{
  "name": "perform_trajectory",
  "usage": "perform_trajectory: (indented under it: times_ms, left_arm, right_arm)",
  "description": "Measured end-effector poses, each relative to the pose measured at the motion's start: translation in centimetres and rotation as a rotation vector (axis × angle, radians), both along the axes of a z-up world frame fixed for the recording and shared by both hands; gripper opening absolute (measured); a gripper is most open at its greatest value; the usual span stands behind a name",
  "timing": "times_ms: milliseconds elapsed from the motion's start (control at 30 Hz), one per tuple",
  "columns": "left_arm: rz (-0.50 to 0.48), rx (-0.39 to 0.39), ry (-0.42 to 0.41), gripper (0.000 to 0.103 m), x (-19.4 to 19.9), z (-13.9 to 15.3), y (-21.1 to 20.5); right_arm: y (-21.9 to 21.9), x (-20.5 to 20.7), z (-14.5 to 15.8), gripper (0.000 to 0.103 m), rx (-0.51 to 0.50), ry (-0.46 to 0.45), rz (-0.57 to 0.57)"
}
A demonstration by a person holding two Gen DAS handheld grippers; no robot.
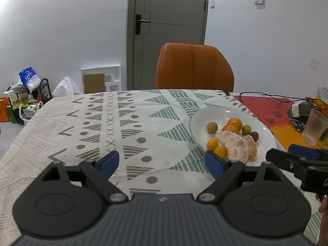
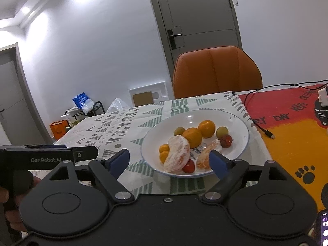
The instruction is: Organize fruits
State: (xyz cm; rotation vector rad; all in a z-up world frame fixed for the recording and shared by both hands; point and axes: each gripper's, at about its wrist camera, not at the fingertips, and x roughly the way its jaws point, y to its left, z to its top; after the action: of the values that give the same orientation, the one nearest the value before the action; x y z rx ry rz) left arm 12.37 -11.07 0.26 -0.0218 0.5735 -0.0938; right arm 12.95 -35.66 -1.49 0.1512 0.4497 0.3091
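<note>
With both the left gripper [image 1: 162, 162] and right gripper [image 2: 170, 161] spread wide and empty, the peeled mandarin half [image 2: 177, 153] (soft, easily crushed) in the white plate [image 2: 235, 151] at frame centre is best taken gently across its firmer back.

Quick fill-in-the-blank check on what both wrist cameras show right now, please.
1. All the fruit sits on a white ____.
2. Both the left gripper and the right gripper are ____.
3. Behind the table stands an ____ chair.
4. The biggest fruit, a mandarin, has been ____.

Answers: plate; open; orange; peeled
</note>
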Motion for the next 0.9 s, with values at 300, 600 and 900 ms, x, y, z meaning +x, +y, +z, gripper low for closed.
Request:
perform_trajectory:
  times_ms: [300, 600, 900]
  left_arm:
    - [0.025, 0.009, 0.000, 0.094, -1.9, 0.7, 1.6]
    - [0.056, -0.012, 0.017, 0.096, -3.5, 0.6, 3.6]
    - [0.070, -0.018, 0.022, 0.098, -5.1, 0.5, 5.2]
  right_arm:
    - [1.6, -1.3, 0.6, 0.103, -0.022, -0.009, 0.007]
    - [2.9, -2.5, 0.8, 0.103, -0.034, 0.001, 0.017]
    - [4.5, -3.5, 0.7, 0.103, -0.055, 0.010, 0.019]
